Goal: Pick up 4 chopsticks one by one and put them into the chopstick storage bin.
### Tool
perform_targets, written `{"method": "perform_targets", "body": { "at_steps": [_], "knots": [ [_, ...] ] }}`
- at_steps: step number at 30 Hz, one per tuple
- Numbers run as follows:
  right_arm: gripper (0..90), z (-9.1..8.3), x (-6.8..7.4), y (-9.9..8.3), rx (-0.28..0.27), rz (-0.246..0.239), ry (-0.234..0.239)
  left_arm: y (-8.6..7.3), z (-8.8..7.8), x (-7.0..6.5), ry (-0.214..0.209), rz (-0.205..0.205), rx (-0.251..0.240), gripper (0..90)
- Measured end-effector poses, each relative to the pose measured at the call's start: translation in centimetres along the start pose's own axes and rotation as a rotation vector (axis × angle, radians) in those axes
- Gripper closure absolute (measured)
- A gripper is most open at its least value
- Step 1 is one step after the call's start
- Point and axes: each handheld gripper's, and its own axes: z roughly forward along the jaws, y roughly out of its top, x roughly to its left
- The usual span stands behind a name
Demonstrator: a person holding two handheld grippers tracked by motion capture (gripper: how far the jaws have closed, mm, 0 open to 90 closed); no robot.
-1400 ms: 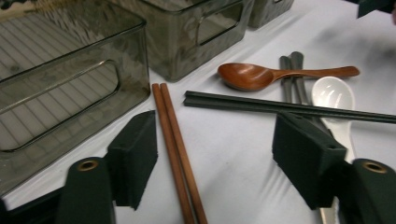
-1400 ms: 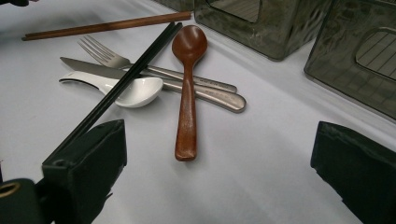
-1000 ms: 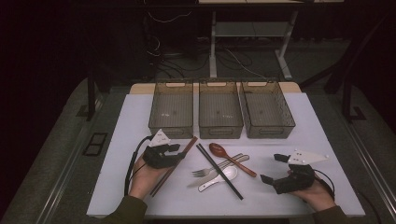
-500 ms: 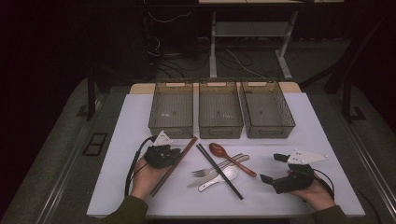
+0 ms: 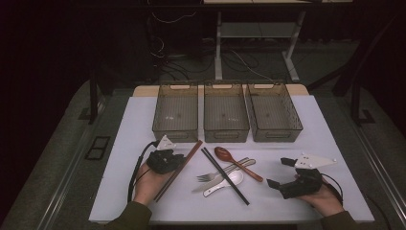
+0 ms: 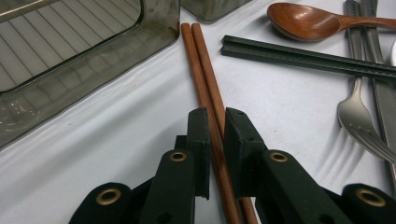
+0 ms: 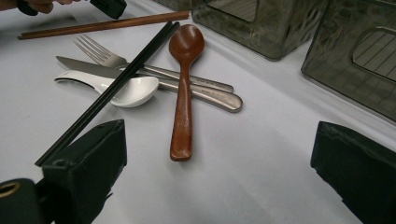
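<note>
Near the worktop's front-left corner, the left gripper [image 6: 215,126] has just been closing its jaws, pads pressing the brown chopsticks [image 6: 205,79] (lying flat, below the left bin [image 5: 175,112]). Front-right, the right gripper [image 5: 281,172] gapes, holding nothing.

Our left gripper [image 6: 212,122] has just been closing its jaws on the brown wooden chopsticks [image 6: 205,79], and in the left gripper view its pads [image 6: 200,133] now sit tight against both sides of the pair. A second ago, in the high view, those jaws stood visibly wider over the same chopsticks [image 5: 178,167]. We see the gap gone, with the sticks pinched between the pads.
</note>
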Motion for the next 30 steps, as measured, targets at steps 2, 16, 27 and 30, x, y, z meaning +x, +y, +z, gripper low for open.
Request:
{"method": "perform_targets", "body": {
  "at_steps": [2,16,27,30],
  "knots": [
    [3.1,0.0,-0.01,0.0,0.0,0.0,-0.001,0.0,0.02,-0.02,0.002,-0.001,0.003,79.0],
    [3.1,-0.02,-0.03,0.0,-0.002,-0.001,-0.002,-0.08,0.34,-0.11,0.015,0.021,0.032,79.5],
    [3.1,-0.03,-0.05,-0.01,-0.003,-0.001,-0.003,-0.15,0.42,-0.26,0.036,0.033,0.049,78.9],
    [3.1,-0.03,-0.06,-0.02,-0.002,-0.002,-0.004,-0.19,0.49,-0.3,0.044,0.04,0.053,78.5]
  ]
}}
